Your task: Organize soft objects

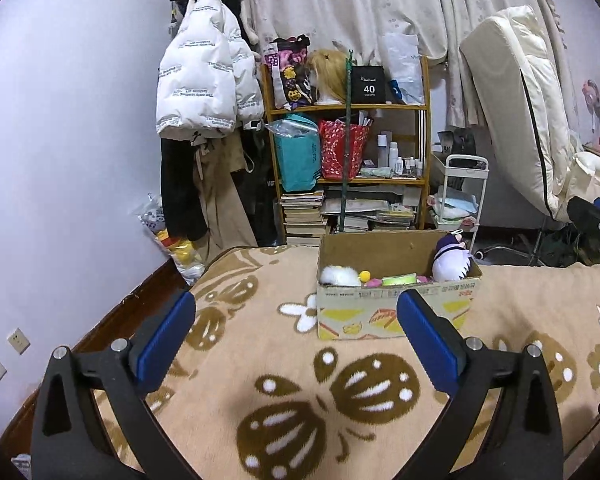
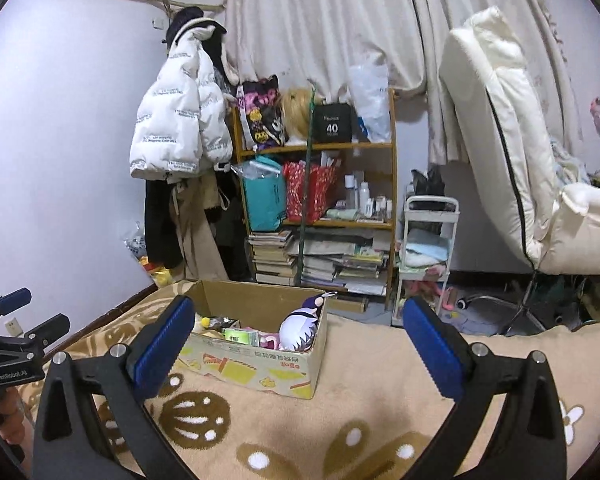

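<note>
A cardboard box [image 1: 396, 322] stands on the beige flower-patterned blanket [image 1: 260, 344]. In it lie a purple-and-white plush doll [image 1: 451, 258], a white fluffy toy [image 1: 339, 275], a small yellow ball [image 1: 365, 275] and a green item [image 1: 398, 279]. The box [image 2: 268, 368] and the doll [image 2: 302, 330] also show in the right wrist view. My left gripper [image 1: 296, 318] is open and empty, hovering over the blanket in front of the box. My right gripper [image 2: 298, 322] is open and empty, to the right of the left gripper [image 2: 24, 312].
A wooden shelf [image 1: 348, 108] with bags, bottles and stacked books stands behind the bed. A white puffer jacket [image 1: 204, 76] hangs on the left. A white cart [image 1: 460, 196] and a folded cream mattress [image 1: 516, 92] are at the right.
</note>
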A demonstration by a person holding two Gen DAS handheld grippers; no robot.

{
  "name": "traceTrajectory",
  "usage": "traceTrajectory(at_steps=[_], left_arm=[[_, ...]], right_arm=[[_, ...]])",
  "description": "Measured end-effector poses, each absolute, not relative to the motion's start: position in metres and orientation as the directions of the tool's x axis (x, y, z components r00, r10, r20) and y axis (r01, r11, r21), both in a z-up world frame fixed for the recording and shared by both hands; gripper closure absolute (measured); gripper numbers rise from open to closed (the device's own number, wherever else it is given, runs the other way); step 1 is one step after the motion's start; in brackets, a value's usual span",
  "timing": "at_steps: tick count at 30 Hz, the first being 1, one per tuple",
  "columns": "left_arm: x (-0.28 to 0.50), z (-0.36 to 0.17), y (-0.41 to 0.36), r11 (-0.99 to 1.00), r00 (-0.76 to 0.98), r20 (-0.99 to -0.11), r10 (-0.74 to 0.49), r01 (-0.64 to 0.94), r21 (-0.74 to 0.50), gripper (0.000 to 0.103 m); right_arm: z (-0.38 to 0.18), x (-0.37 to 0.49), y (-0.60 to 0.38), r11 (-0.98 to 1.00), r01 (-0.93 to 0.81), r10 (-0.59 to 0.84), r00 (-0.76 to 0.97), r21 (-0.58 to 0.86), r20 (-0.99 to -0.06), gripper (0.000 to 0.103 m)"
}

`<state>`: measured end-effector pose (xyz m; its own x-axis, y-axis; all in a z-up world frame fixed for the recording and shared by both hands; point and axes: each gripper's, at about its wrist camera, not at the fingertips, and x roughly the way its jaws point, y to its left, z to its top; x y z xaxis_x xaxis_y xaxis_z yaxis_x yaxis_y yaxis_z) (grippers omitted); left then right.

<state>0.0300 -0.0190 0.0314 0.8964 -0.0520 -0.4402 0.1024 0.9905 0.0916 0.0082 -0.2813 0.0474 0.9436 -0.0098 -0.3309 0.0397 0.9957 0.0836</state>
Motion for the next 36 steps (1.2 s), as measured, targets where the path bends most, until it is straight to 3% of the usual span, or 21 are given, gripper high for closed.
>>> traceTrajectory(at_steps=[13, 36], left_arm=[[0.004, 0.032, -0.013, 0.989, 0.897, -0.439, -0.057, 0.111, 0.097, 0.003], [0.043, 0.009, -0.021, 0.987, 0.841, -0.535, -0.077, 0.139, 0.075, 0.003]], right_arm=[[0.046, -0.030, -0.274, 0.995, 0.062, -0.033, 0.942, 0.078, -0.335, 0.000], [0.014, 0.002, -0.265, 0.998, 0.058, -0.036, 0.913, 0.041, -0.407, 0.000]])
